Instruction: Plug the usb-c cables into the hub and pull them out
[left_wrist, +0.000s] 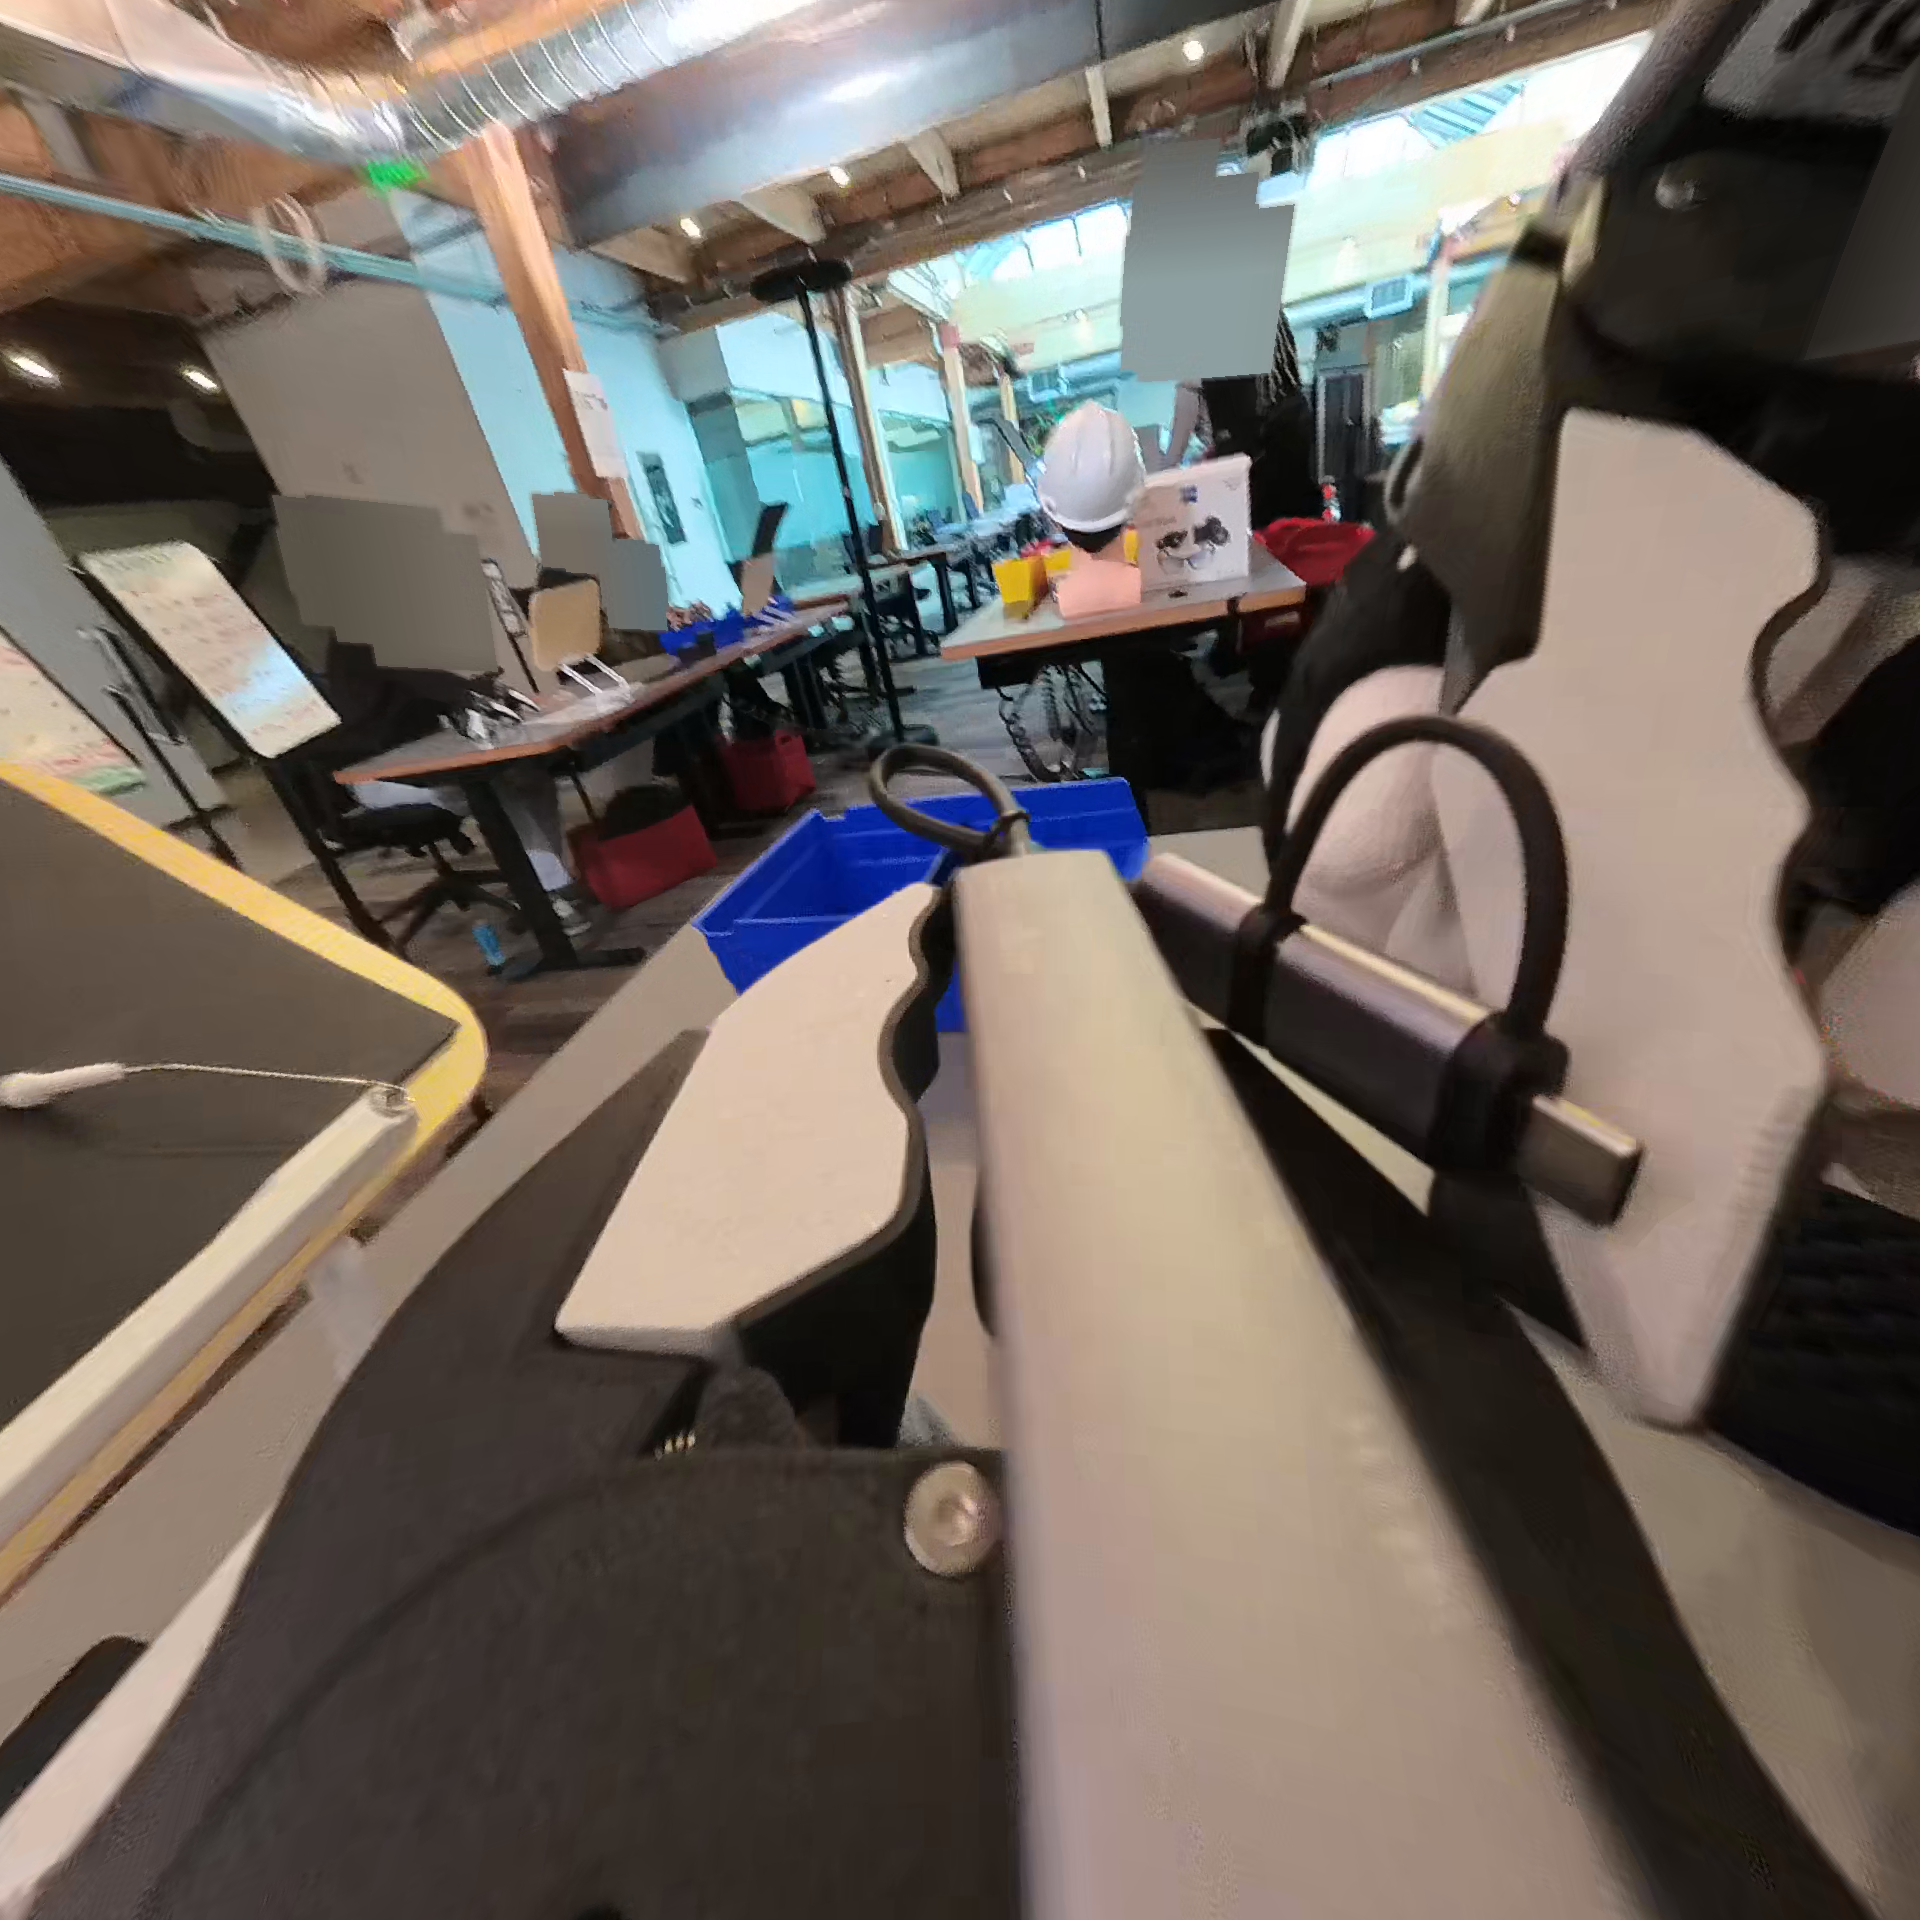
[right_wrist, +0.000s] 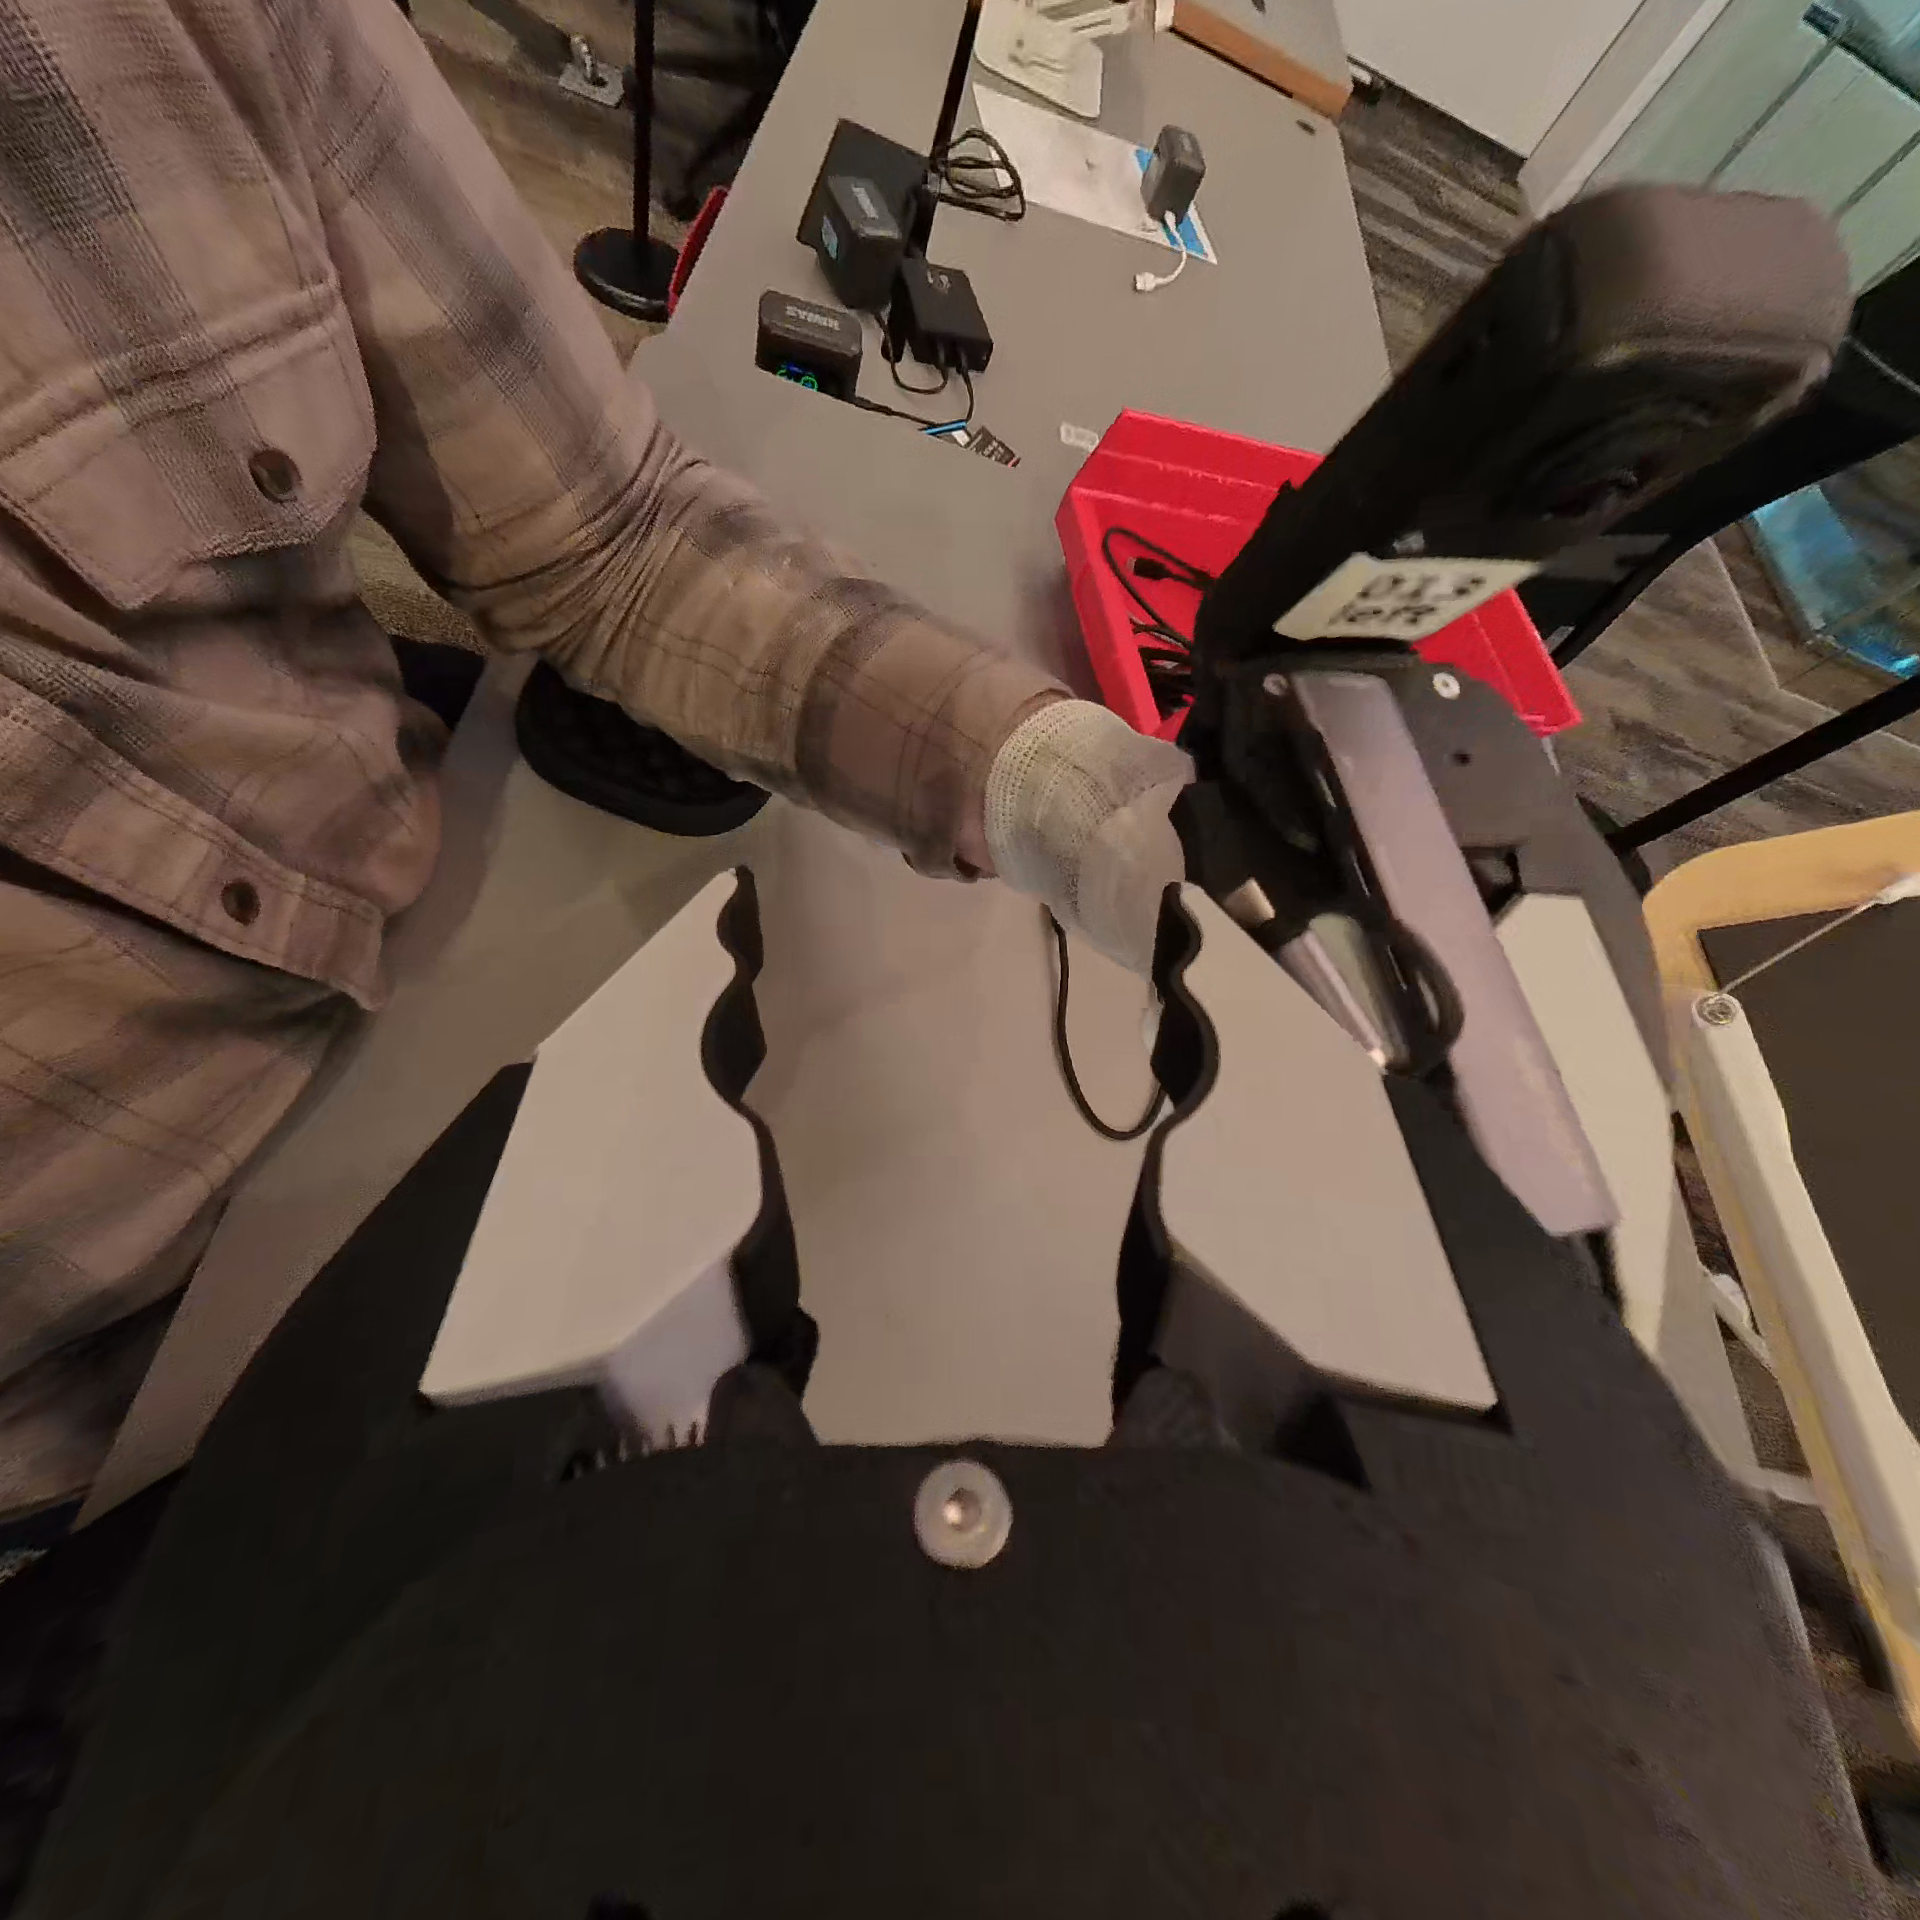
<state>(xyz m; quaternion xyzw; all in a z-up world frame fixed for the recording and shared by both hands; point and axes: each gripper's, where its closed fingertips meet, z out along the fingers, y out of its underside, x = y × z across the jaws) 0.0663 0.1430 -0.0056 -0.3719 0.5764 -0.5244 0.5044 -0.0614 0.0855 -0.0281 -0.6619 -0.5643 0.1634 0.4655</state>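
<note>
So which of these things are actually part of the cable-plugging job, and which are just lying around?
In use: left tool, gripping the grey hub; right tool, open; loose black cable.

Lying about: blue bin, black chargers, white hard hat.

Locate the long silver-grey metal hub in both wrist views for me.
Left wrist view: the long silver-grey metal hub runs up the centre from the bottom.
Right wrist view: right of centre, tilted.
Shared landmark: yellow-edged black board, left in the first, far right in the second.
</note>
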